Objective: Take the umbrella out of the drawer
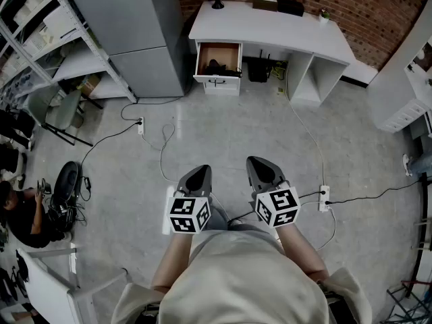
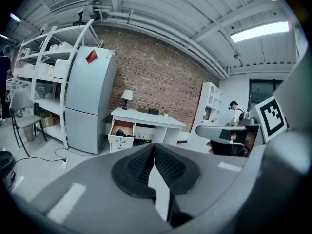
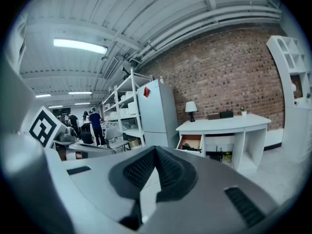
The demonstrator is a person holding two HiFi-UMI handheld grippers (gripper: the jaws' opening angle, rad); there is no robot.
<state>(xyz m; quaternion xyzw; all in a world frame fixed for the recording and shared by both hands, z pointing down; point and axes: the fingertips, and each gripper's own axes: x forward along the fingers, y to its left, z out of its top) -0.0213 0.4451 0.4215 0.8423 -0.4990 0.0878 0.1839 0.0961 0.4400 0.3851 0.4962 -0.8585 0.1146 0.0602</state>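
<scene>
A white desk [image 1: 270,25] stands against the brick wall far ahead. Its left drawer [image 1: 218,59] is pulled open, and a dark umbrella [image 1: 217,67] lies inside. The same open drawer [image 2: 121,128] shows small in the left gripper view, and the drawer [image 3: 190,142] also shows in the right gripper view. My left gripper [image 1: 198,174] and right gripper [image 1: 260,166] are held side by side in front of my body, well short of the desk. Both are shut with nothing between the pads.
A grey fridge [image 1: 138,25] stands left of the desk, with metal shelving [image 1: 47,39] beyond it. Cables and a power strip [image 1: 325,198] lie on the floor between me and the desk. A white shelf unit [image 1: 405,79] is at the right. People are at the left.
</scene>
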